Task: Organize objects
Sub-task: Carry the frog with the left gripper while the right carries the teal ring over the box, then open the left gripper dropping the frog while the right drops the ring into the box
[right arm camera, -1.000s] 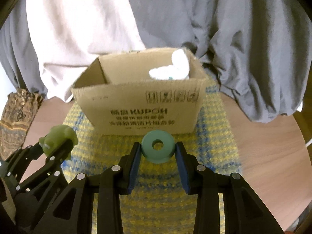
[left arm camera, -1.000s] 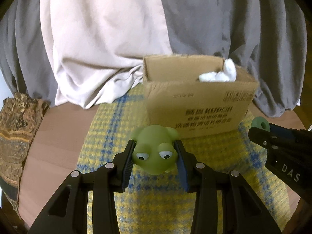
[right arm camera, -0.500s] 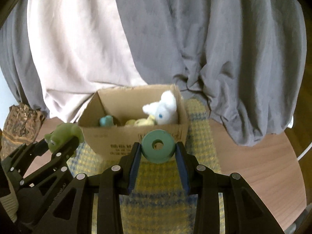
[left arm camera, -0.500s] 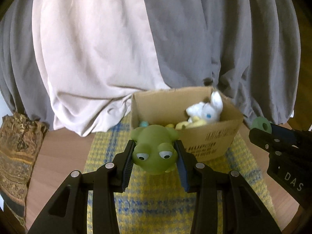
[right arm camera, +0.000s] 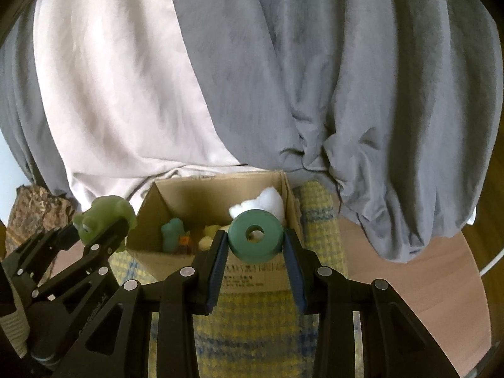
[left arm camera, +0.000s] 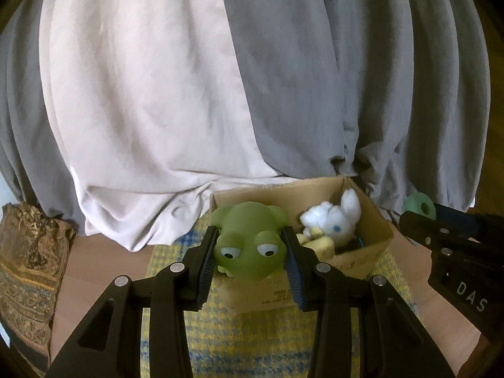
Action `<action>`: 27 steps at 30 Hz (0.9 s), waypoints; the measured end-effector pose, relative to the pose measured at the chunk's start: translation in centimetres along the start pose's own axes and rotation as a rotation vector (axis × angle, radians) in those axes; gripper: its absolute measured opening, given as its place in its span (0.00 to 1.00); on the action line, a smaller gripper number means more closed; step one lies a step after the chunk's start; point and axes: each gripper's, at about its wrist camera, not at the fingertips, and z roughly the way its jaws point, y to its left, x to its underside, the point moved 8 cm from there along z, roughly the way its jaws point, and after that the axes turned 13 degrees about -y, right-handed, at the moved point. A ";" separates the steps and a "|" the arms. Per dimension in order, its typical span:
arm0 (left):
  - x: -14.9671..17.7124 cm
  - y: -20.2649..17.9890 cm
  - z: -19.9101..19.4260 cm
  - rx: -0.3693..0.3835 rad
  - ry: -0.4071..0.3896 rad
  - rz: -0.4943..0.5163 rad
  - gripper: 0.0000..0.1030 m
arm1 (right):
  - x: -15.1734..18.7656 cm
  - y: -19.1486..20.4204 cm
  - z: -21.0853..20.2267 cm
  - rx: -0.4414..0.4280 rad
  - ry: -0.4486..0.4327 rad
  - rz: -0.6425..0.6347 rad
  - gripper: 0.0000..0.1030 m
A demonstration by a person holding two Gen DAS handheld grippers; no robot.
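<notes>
My left gripper (left arm camera: 250, 253) is shut on a green rubber frog (left arm camera: 249, 242) and holds it in the air above the near left part of an open cardboard box (left arm camera: 375, 220). My right gripper (right arm camera: 255, 245) is shut on a teal ring (right arm camera: 255, 234) and holds it above the box's near wall (right arm camera: 252, 278). Inside the box lie a white plush bunny (left arm camera: 334, 220), a teal toy (right arm camera: 172, 231) and yellow toys (right arm camera: 209, 231). In the right wrist view the frog (right arm camera: 100, 217) shows at the left in the left gripper (right arm camera: 100, 231).
The box stands on a yellow and blue woven mat (right arm camera: 252, 330) on a wooden table (right arm camera: 409, 277). Grey and cream curtains (left arm camera: 189, 78) hang close behind the box. A patterned brown cloth (left arm camera: 28, 267) lies at the table's left edge.
Both grippers have risen and moved toward the box with their loads. The box's inside has come into view and now lies below both grippers.
</notes>
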 end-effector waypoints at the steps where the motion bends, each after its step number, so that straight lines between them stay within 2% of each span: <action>1: -0.2 0.0 0.2 0.001 0.002 0.001 0.39 | -0.2 0.0 0.2 0.002 0.001 0.000 0.35; 14: -1.6 0.0 3.7 0.021 0.036 -0.001 0.39 | -1.8 -0.4 3.9 0.007 0.039 0.016 0.35; 27: 0.1 0.3 6.7 0.024 0.113 -0.023 0.39 | -0.9 -0.5 6.7 -0.017 0.105 0.037 0.36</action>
